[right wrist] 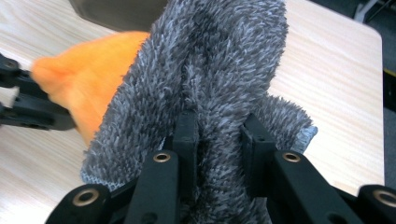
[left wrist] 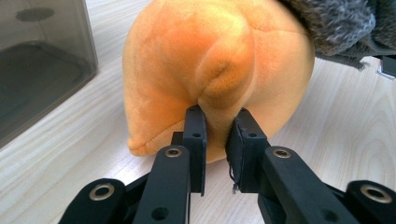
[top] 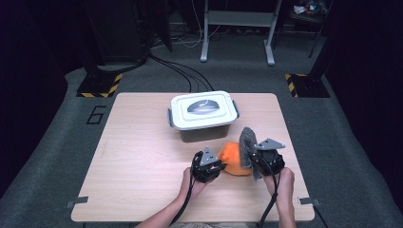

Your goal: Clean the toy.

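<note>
Left gripper (left wrist: 216, 123): jaws pinched on a fold of the round orange plush toy (left wrist: 219, 70).
Right gripper (right wrist: 219, 130): clamped on the shaggy grey cloth (right wrist: 210, 70), draped against the toy.
Toy's place: on the wooden table (top: 142, 161), just before the lidded grey plastic box (top: 203, 114).

A: Quick look at your gear: your left tongs (top: 207, 167) and right tongs (top: 267, 159) are black, each topped by a grey three-cornered plate.

B: And up close, your jaws are flat black bars on hinged black links, with silver-ringed screws at the joints.

A: Black cables trail back from both along your forearms. Arms bare, no sleeves or gloves.
</note>
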Action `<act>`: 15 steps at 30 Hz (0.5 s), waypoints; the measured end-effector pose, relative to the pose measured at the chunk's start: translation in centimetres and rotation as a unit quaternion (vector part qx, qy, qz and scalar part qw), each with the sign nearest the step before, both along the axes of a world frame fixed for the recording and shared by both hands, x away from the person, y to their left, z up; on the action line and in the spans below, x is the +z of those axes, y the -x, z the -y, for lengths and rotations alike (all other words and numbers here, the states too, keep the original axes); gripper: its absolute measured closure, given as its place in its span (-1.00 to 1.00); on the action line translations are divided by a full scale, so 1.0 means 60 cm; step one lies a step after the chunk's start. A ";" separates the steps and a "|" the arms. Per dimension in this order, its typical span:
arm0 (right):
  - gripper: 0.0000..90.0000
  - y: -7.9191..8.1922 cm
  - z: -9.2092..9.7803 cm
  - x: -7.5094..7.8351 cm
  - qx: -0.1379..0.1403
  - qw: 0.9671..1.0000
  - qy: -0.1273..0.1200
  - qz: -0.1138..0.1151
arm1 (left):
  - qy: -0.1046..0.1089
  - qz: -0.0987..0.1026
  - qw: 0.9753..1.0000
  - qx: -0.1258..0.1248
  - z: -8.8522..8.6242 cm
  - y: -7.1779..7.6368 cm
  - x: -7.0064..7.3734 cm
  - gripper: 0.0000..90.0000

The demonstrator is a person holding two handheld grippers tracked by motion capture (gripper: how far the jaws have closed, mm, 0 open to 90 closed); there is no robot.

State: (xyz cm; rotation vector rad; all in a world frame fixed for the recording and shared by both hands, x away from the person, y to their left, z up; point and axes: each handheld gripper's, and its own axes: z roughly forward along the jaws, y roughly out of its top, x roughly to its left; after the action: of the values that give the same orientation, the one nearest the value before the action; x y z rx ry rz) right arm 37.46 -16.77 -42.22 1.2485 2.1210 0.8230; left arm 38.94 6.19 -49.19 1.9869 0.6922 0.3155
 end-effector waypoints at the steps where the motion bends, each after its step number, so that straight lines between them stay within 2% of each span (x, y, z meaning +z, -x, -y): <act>1: 0.58 -0.001 0.004 -0.002 0.000 1.000 -0.001 -0.002 | 0.000 0.000 1.000 0.000 0.000 0.000 0.000 0.73; 10: 0.58 -0.018 0.038 -0.030 -0.036 0.999 -0.022 -0.034 | -0.002 0.007 1.000 0.001 0.002 0.000 0.001 0.73; 15: 0.58 -0.030 0.057 -0.054 -0.054 0.997 -0.020 -0.056 | -0.002 0.006 1.000 0.000 0.002 0.000 0.001 0.73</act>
State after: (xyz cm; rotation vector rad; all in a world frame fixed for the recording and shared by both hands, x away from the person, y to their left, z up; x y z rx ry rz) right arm 39.25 -20.21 -45.44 1.4484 2.1115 0.7683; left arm 38.93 6.07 -49.14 1.9881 0.6855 0.3287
